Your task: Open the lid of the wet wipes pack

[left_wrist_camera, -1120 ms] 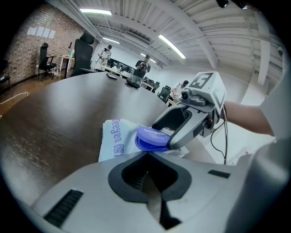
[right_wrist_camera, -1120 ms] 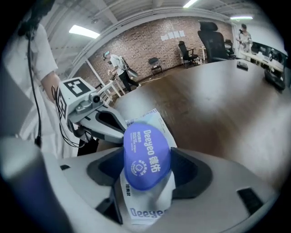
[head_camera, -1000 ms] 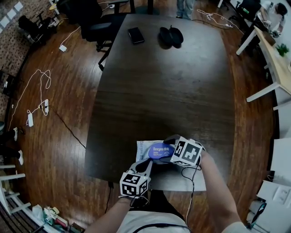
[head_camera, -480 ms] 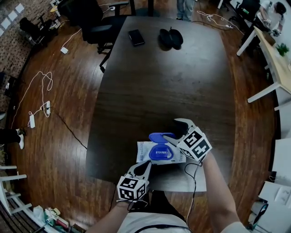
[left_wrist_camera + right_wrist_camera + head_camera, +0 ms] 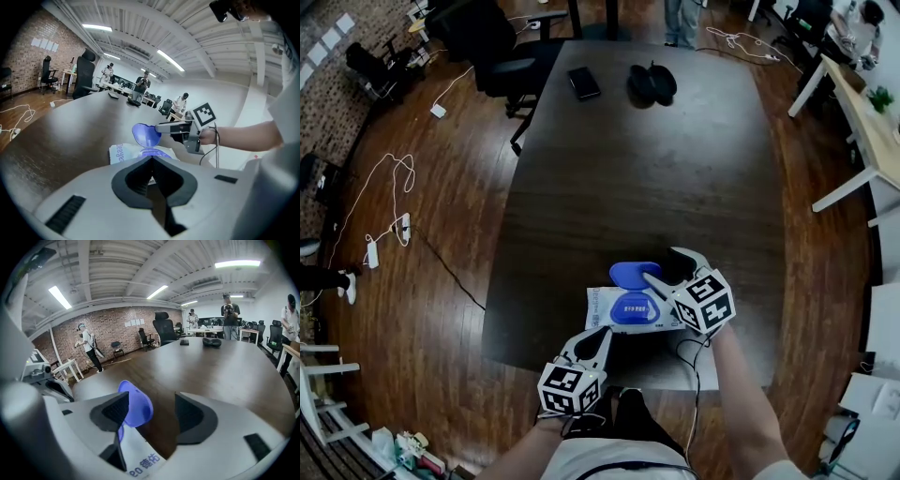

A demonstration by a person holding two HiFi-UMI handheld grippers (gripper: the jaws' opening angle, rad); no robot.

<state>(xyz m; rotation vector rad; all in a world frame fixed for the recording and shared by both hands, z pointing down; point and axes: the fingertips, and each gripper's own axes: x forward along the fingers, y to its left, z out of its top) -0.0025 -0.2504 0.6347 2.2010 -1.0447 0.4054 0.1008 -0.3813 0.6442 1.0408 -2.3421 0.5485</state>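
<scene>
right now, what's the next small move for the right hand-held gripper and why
Probably ease the right hand-held gripper back off the lid: the blue lid already stands raised off the wet wipes pack, the jaws are apart, not clamping it, and the left hand-held gripper seems to pinch the pack's near edge.

The wet wipes pack (image 5: 623,309) is white, its lid (image 5: 633,274) blue; the table (image 5: 647,169) is dark brown; left gripper (image 5: 602,335) and right gripper (image 5: 662,264) bear black-and-white square markers.
</scene>
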